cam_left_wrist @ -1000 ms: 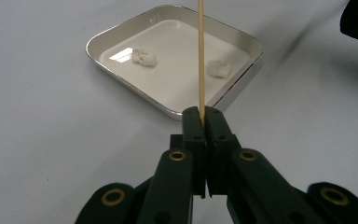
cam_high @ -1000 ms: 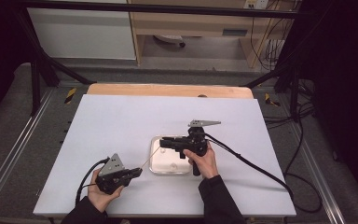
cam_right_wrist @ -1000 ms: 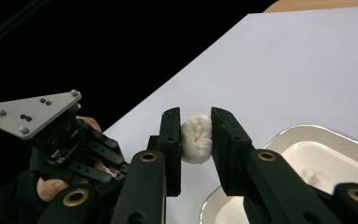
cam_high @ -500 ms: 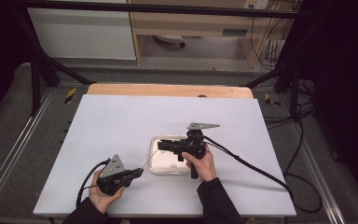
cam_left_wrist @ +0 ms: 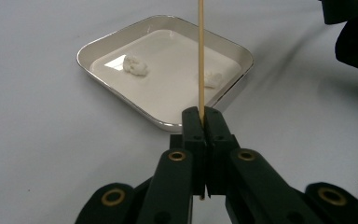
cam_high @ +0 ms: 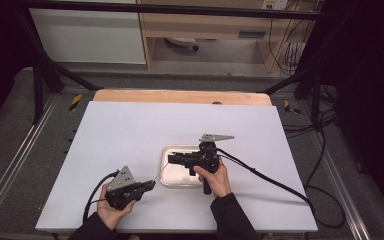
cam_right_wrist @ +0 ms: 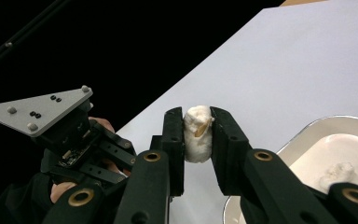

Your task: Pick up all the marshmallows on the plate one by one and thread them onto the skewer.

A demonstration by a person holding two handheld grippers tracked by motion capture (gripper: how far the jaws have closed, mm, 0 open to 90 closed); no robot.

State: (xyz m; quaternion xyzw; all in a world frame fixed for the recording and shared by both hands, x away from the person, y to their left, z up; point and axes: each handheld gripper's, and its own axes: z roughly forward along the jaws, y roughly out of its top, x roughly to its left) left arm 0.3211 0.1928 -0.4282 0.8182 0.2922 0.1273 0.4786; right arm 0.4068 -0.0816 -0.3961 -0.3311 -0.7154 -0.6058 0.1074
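A thin wooden skewer [cam_left_wrist: 200, 70] is pinched upright-ahead in my left gripper [cam_left_wrist: 204, 116], which is shut on its lower end at the table's near left [cam_high: 147, 186]. Ahead of it lies a shallow metal tray [cam_left_wrist: 121, 100] with two white soft pieces [cam_left_wrist: 135, 65] inside. My right gripper [cam_right_wrist: 198, 121] is shut on another white soft piece [cam_right_wrist: 196, 140]; a tan spot shows on the face of that piece. In the high view the right gripper [cam_high: 172, 159] hovers over the tray [cam_high: 166, 176], with the skewer [cam_high: 161, 174] slanting up toward its jaws.
The white table top [cam_high: 130, 135] stretches wide behind and to the left of the tray. A wooden edge [cam_high: 180, 96] borders the far side. The right gripper's black cable [cam_high: 270, 180] trails off to the right. Dark frame rails flank the table.
The right gripper has shifted slightly toward the near left over the tray with the white piece in it. The left gripper and skewer have kept still.
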